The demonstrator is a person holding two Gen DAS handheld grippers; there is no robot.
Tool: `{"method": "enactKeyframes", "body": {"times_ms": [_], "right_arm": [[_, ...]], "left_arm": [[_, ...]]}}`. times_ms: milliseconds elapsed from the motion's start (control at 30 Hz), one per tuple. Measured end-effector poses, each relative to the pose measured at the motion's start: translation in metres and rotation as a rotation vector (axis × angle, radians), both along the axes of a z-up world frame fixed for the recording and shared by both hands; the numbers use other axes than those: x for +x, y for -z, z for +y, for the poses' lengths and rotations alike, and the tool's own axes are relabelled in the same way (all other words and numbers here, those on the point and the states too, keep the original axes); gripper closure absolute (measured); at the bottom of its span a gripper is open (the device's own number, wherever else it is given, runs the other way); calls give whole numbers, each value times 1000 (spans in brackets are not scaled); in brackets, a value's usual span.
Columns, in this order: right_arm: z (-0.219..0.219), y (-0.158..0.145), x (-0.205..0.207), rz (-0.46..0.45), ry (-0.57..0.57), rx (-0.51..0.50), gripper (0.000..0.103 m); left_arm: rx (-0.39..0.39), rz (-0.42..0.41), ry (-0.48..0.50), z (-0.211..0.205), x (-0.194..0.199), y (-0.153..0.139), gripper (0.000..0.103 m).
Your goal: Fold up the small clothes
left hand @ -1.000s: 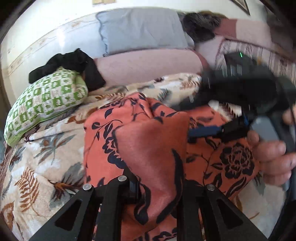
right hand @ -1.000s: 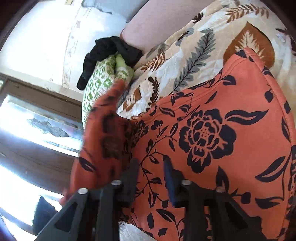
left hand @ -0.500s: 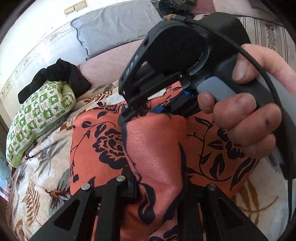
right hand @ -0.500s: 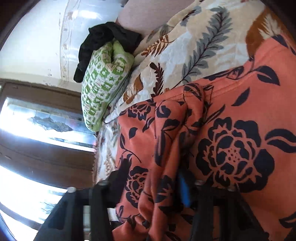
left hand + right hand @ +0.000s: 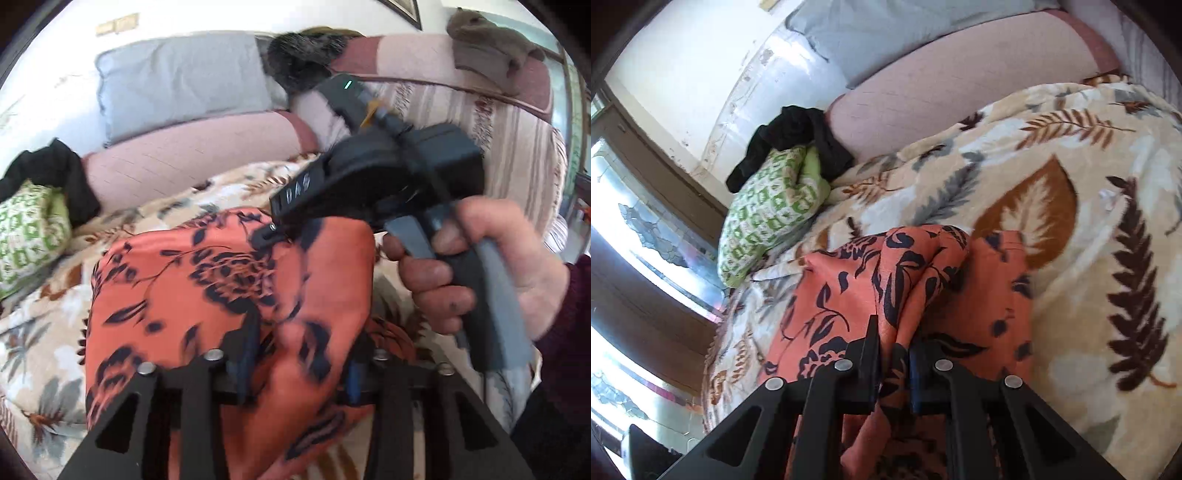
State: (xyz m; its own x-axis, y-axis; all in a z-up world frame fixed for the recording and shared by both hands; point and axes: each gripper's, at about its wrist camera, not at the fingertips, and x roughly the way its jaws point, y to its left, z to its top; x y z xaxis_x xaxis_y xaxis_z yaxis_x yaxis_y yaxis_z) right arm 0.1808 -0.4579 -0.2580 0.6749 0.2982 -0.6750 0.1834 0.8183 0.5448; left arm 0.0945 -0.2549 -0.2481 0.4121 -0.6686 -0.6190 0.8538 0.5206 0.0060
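1. A fold of the orange flowered garment [image 5: 192,295] is in hand; it lies on the leaf-print blanket [image 5: 1089,258], near the front of the bed, bunched into a ridge rather than flat.
2. The right gripper [image 5: 892,354] is clamped tight on a pleat of the cloth, jaws nearly together, with the fabric pinched between the pads.
3. The left gripper [image 5: 299,354] is letting go: its jaws are opening, with a fold of the garment lying between them. The blur makes it hard to say whether the pads touch it.
4. My guess at the next move: the right hand [image 5: 480,273] carries its pleat across while the left clears out, then the cloth gets smoothed.
5. Around it: a green patterned pillow [image 5: 768,210] with a black garment [image 5: 798,144] on top at the far left, a grey pillow [image 5: 177,81] by the wall. None of these crowd the fold; the two tools sit close together, though.
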Motion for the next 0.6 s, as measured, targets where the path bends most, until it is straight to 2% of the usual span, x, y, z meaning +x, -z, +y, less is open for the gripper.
{"method": "enactKeyframes", "body": {"times_ms": [67, 100, 167, 267, 333, 400, 467, 533, 600], "right_arm": [[-18, 28, -2, 108, 56, -69, 90], [-26, 41, -1, 141, 68, -69, 90], [-33, 47, 1, 135, 62, -11, 90], [-28, 33, 3, 150, 27, -14, 86], [-25, 30, 6, 177, 5, 18, 85], [-30, 27, 6, 189, 12, 34, 85], [-34, 18, 6, 165, 74, -1, 85], [-36, -1, 3, 65, 119, -20, 85], [-32, -17, 8, -3, 121, 0, 85]], "left_arm": [[20, 4, 50, 3, -6, 1, 48], [13, -6, 67, 8, -8, -2, 48], [-18, -49, 59, 23, -8, -14, 47], [-89, -74, -58, 52, 8, -32, 37], [-97, -47, -149, 68, 23, -33, 37], [-64, -29, -217, 75, 35, -25, 37], [11, -22, -242, 72, 43, -9, 37], [130, -10, -246, 72, 58, 14, 37], [166, -16, -244, 70, 52, 32, 36]]}}
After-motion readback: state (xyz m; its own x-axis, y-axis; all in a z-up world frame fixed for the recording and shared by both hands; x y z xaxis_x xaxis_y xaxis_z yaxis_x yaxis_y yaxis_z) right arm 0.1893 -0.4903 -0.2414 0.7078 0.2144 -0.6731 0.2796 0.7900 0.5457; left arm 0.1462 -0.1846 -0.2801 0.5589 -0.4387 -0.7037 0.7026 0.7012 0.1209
